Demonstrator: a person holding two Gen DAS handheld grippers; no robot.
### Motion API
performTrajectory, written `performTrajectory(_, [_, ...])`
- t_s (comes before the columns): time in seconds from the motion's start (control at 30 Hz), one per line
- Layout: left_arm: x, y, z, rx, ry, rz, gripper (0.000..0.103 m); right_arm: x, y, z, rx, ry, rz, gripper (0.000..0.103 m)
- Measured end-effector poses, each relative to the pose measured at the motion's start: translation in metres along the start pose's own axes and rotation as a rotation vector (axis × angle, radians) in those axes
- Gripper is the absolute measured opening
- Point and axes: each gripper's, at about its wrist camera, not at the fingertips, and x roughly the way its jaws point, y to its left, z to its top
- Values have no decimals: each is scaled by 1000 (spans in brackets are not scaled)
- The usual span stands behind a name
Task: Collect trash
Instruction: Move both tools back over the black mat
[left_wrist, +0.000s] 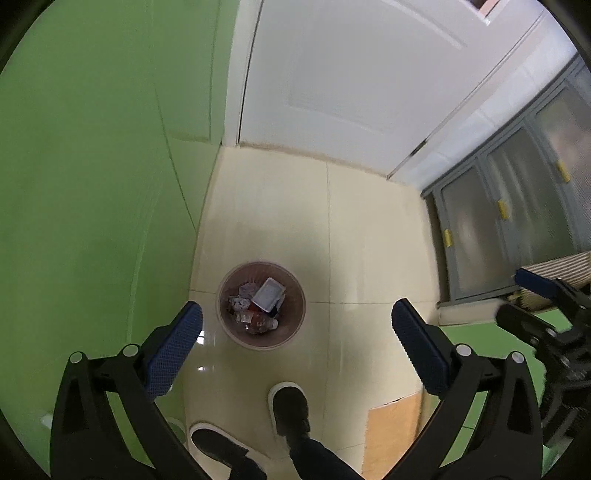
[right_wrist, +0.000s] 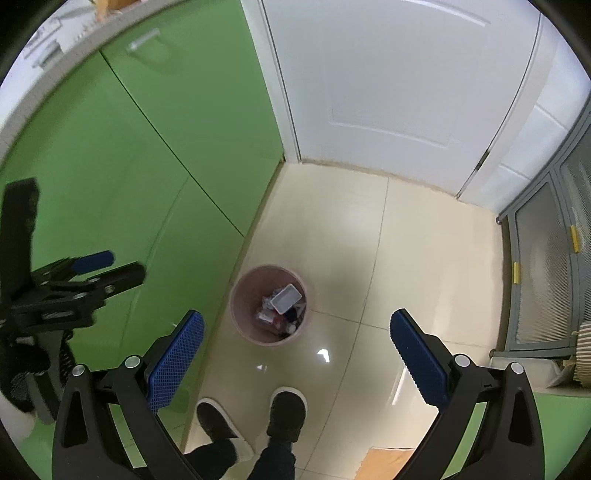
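A round pinkish waste bin (left_wrist: 226, 295) (right_wrist: 243, 291) stands on the cream tile floor beside the green cabinet. Inside lie a white rectangular tray (left_wrist: 269, 292) (right_wrist: 285, 297), crumpled wrappers and a plastic bottle (left_wrist: 258, 322). My left gripper (left_wrist: 295, 332) hangs high above the bin, jaws wide open with nothing between its blue pads. It also shows at the left edge of the right wrist view as the left gripper (right_wrist: 85, 273). My right gripper (right_wrist: 297, 334) is likewise open and empty above the floor near the bin. At the right edge of the left wrist view is the right gripper (left_wrist: 539, 291).
Green cabinet fronts (right_wrist: 129, 166) run along the left, a white door (right_wrist: 388, 74) closes the far end, and a grey glazed cabinet (right_wrist: 546, 280) lines the right. The person's two dark shoes (left_wrist: 290, 410) (right_wrist: 286, 415) stand just below the bin. An orange mat (left_wrist: 393, 432) lies lower right.
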Motion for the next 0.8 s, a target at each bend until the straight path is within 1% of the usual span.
performTrajectory(0.07, [-45, -6, 2, -2, -23, -15, 100, -24, 8, 7, -3, -18, 16, 97])
performTrajectory(0.1, [-59, -9, 2, -2, -30, -19, 100, -38, 13, 11, -9, -28, 24, 97])
performTrajectory(0.13, [-89, -14, 3, 5, -50, -27, 100, -55, 21, 17, -20, -41, 32, 97])
performTrajectory(0.2, [-126, -23, 4, 17, -82, -31, 100, -82, 32, 26, -40, -64, 45, 97])
performTrajectory(0.23, [-156, -29, 5, 23, -110, -31, 100, -103, 42, 32, -54, -81, 55, 97])
performTrajectory(0.3, [-198, -33, 7, 17, -149, -33, 100, -132, 59, 42, -84, -105, 61, 97])
performTrajectory(0.33, [-223, -33, 7, 16, -172, -26, 100, -147, 68, 47, -102, -118, 65, 97])
performTrajectory(0.4, [-261, -29, 8, 7, -204, -10, 100, -168, 83, 53, -125, -135, 76, 97])
performTrajectory(0.47, [-302, -18, 7, -11, -240, 18, 100, -188, 103, 59, -153, -156, 86, 97])
performTrajectory(0.6, [-359, 13, -5, -39, -296, 71, 100, -222, 140, 68, -190, -204, 108, 97])
performTrajectory(0.7, [-395, 54, -24, -75, -327, 111, 100, -238, 174, 64, -213, -233, 132, 97])
performTrajectory(0.73, [-401, 63, -29, -85, -333, 122, 100, -242, 187, 61, -221, -242, 141, 97])
performTrajectory(0.8, [-422, 92, -47, -114, -345, 148, 100, -251, 213, 56, -238, -256, 167, 97])
